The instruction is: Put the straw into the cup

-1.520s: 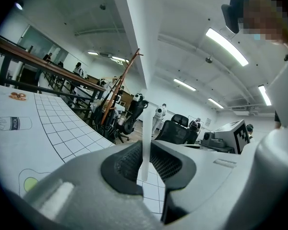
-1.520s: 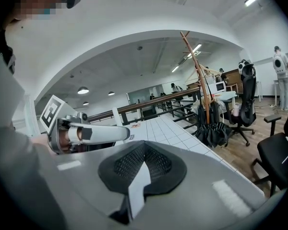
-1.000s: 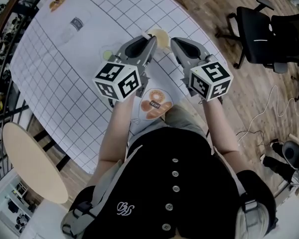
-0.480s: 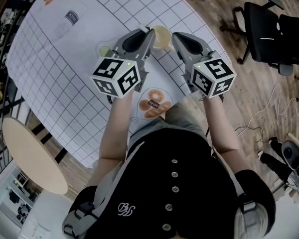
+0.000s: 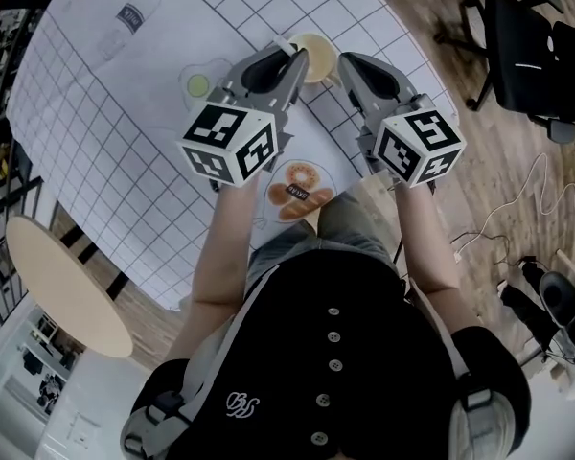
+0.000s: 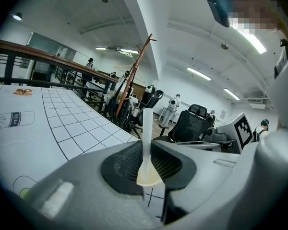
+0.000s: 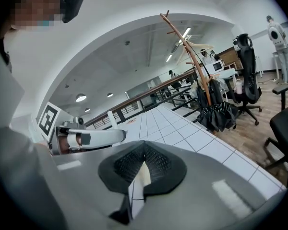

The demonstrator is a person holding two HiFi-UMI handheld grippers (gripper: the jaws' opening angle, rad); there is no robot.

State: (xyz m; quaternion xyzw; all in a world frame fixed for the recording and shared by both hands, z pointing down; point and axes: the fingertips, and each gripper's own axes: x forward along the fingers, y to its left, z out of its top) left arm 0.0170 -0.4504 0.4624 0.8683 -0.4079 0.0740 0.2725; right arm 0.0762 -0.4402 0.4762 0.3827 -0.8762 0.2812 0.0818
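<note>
A white straw [image 6: 147, 128] stands upright between the dark pads of my left gripper [image 6: 146, 152], which is shut on it. Just below the straw's lower end shows the cream inside of the cup [image 6: 149, 178]. In the head view the cup [image 5: 313, 56] stands on the gridded white table [image 5: 96, 142], between the tips of the left gripper [image 5: 289, 57] and the right gripper [image 5: 345, 61]. The right gripper [image 7: 143, 150] has its pads meeting at the tips and holds nothing. Through the gap beneath them a sliver of the cup [image 7: 144, 175] shows.
A small round green-centred thing [image 5: 199, 85] lies left of the cup. Doughnut [image 5: 300, 192] and bottle [image 5: 132, 15] pictures are printed on the cloth. Black office chairs [image 5: 527, 56] stand on the wooden floor at right. A beige round stool [image 5: 62, 290] sits at lower left.
Both grippers have sunk toward the table and closer to the cup, and the right one has rolled a little. The straw stays in the left gripper.
</note>
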